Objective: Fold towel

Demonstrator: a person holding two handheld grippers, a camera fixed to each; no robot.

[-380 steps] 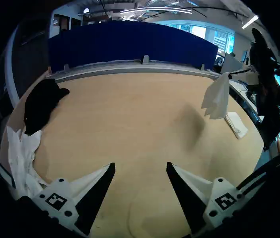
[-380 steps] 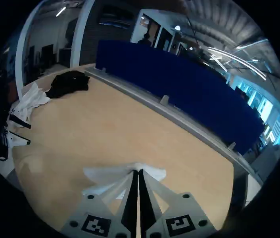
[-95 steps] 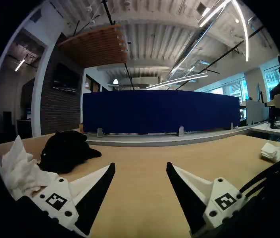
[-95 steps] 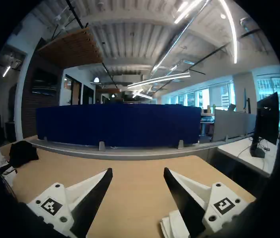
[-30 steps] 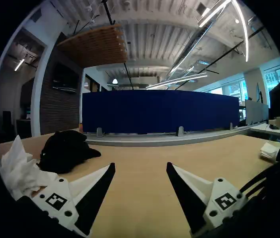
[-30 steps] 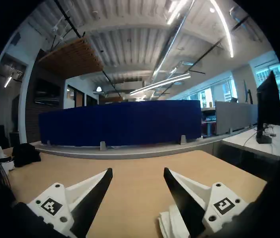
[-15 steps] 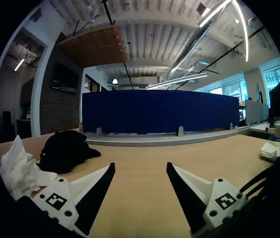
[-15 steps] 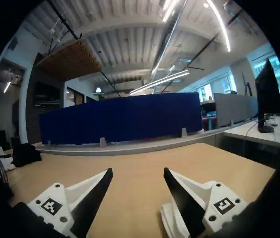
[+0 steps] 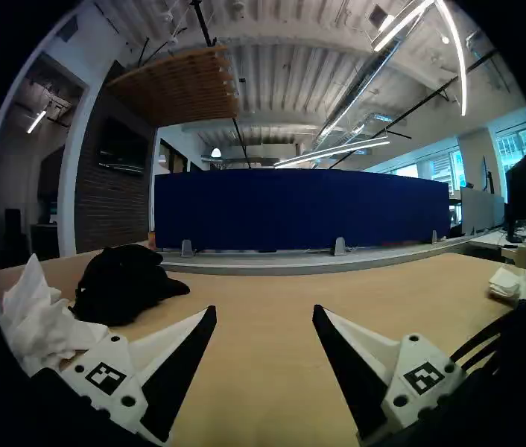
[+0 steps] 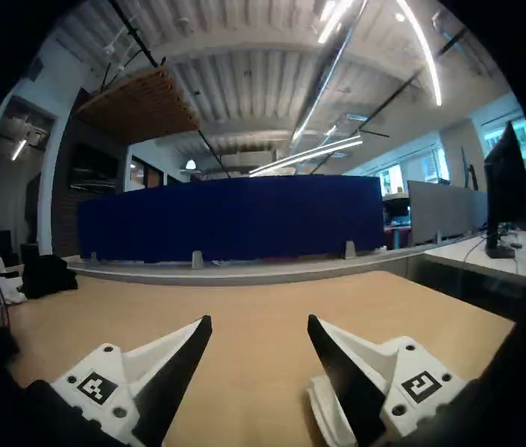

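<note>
L gripper [image 9: 261,308] sits low over the wood table [image 9: 263,283], claw apart, nothing between the fingers. R gripper [image 10: 257,319] is the same: fingers spread wide, gripping nothing, also low and level w/ the tabletop. The task's thing, a folded towel [image 10: 320,406], lies flat on the table at approx 5 o'clock in the right gripper view, just beside that claw's finger; can't tell if it touches. In the left gripper view it shows as a small neat white stack [image 9: 507,281] far off at 3 o'clock, near the table edge. So, judging by how things lie: that towel looks done, folded and set down, w/ both claws off it. What's left is probably the crumpled white cloth [image 9: 36,324] at approx 8 o'clock in the left gripper view, heaped and unfolded, right by a black garment [image 9: 121,283] at 9 o'clock; whether it's more towels I can't tell. Centre of the table in front of the blue partition [image 9: 293,208] at 12 o'clock has room for spreading the next one.
</note>
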